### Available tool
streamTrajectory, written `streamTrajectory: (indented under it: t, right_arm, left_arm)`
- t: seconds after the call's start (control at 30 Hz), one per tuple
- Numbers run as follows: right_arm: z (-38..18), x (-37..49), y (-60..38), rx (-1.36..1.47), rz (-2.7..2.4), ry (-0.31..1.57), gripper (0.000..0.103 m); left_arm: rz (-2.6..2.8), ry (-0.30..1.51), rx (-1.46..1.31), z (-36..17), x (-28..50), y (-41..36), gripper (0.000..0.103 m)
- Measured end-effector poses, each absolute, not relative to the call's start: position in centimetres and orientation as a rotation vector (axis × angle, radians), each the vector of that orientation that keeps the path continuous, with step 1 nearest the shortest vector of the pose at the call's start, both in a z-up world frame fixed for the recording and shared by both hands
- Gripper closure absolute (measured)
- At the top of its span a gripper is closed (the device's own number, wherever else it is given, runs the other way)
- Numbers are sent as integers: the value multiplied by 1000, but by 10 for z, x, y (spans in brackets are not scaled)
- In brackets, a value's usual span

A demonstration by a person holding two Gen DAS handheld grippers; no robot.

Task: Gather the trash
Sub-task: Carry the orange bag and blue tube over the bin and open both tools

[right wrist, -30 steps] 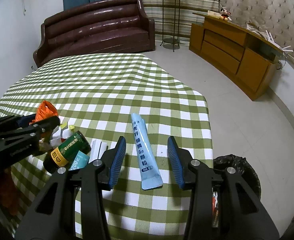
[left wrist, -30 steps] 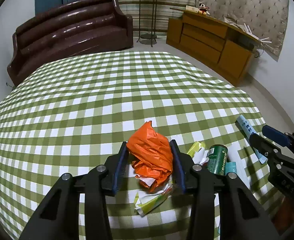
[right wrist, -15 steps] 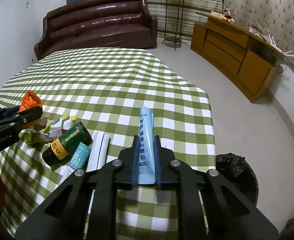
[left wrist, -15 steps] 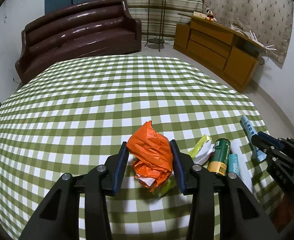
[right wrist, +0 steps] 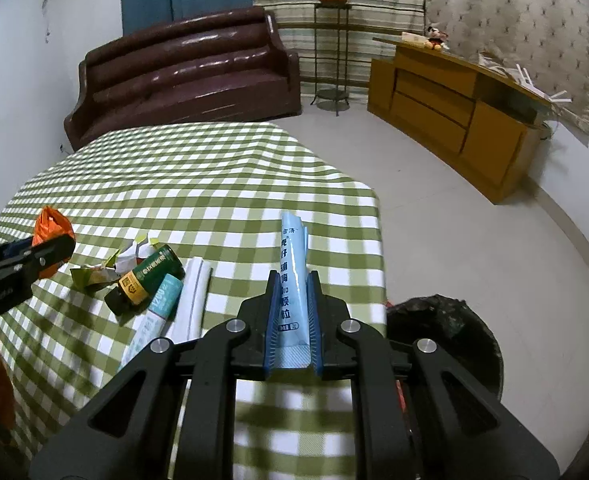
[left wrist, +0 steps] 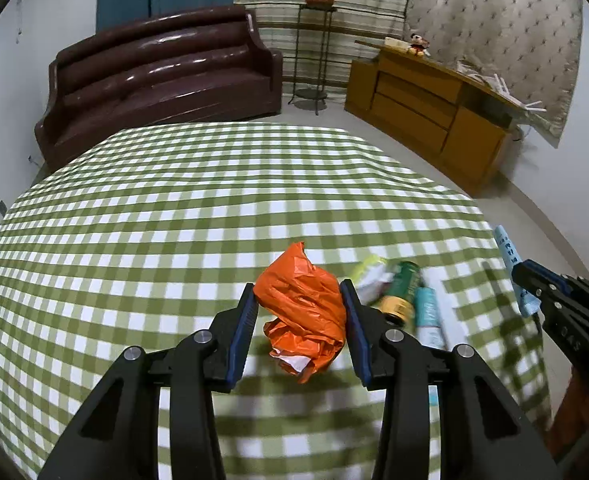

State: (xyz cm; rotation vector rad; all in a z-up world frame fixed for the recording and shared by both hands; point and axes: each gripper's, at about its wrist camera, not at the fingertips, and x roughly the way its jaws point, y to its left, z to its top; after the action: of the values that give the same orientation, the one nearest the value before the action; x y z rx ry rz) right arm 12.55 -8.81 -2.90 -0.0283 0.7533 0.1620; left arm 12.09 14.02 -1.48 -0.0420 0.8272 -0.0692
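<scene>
My left gripper is clamped on the orange bag, lifted over the checked cloth. Just right of it lie a crumpled wrapper, a green can, a teal tube and what looks like a white roll. My right gripper pinches the blue sachet at the table's edge, beside the black bin.

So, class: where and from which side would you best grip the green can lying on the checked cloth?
Grip the green can across its round body, coming from above. It lies on its side, a teal tube against one flank and crumpled wrappers near the other.
</scene>
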Motion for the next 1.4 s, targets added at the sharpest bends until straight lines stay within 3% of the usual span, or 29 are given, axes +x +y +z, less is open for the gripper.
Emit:
streamTrajectory:
  t: [0.77,1.4]
  right_arm:
    - [-30,65,-208,59,-34,716,89]
    - [-41,64,-248,110,-95,722,89]
  left_arm:
    - [-309,745,36,-9,81,-18,61]
    - [-361,761,97,-25,97,-90,61]
